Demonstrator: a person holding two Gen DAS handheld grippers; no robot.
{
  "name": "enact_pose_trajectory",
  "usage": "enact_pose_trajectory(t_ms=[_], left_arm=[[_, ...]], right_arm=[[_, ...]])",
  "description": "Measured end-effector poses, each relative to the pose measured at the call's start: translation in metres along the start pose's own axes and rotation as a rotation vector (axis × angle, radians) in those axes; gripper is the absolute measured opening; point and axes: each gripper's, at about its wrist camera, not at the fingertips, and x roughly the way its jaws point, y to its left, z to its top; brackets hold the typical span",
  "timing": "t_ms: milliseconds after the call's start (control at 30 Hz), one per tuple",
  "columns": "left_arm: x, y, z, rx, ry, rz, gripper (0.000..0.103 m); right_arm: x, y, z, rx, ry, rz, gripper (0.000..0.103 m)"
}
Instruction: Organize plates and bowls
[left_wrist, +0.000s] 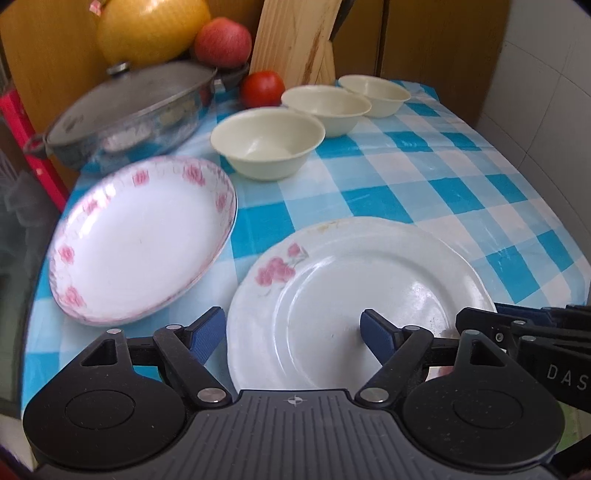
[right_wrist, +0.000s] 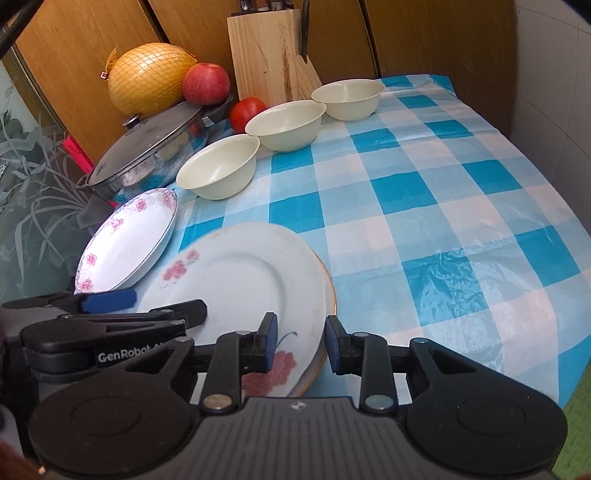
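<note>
A flat white plate with pink flowers (left_wrist: 354, 295) (right_wrist: 243, 280) lies on a gold-rimmed plate (right_wrist: 327, 321) at the table's near edge. A deep pink-rimmed plate (left_wrist: 140, 240) (right_wrist: 125, 240) lies to its left. Three cream bowls (left_wrist: 267, 142) (left_wrist: 327, 107) (left_wrist: 375, 92) stand in a row behind; they also show in the right wrist view (right_wrist: 218, 166) (right_wrist: 286, 122) (right_wrist: 347, 96). My left gripper (left_wrist: 293, 332) is open, straddling the flat plate's left near rim. My right gripper (right_wrist: 301, 341) is open around the stacked plates' right near rim.
A lidded steel pan (right_wrist: 147, 151) sits at the back left, with a pomelo (right_wrist: 147, 79), an apple (right_wrist: 205, 83) and a tomato (right_wrist: 247, 112) behind it. A wooden knife block (right_wrist: 269, 51) stands at the back. The checked tablecloth (right_wrist: 443, 206) stretches to the right.
</note>
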Motion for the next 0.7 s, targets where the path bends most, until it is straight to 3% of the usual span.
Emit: enact_pose_trajectory(t_ms=[67,200,433,700], left_arm=[[-0.003,-0.003,0.001,0.017,-0.027,0.024,0.088],[-0.001,0.011,0.005,-0.041,-0.013,0.004,0.088],[-0.007,0.051,0.01,-0.162,-0.03,0.02,0.088],[-0.016,0.09,0.016,-0.256,-0.067,0.075,0.091]], right_arm=[[-0.001,0.001,0.002,-0.024,-0.03,-0.039,0.028],[-0.008,0.003,0.005,-0.069,-0.104,-0.102,0.029],[0.0,-0.001,0.011,-0.028,-0.076,-0.075,0.029],[0.009,0.031,0.036,-0.059,-0.099,-0.003,0.029]])
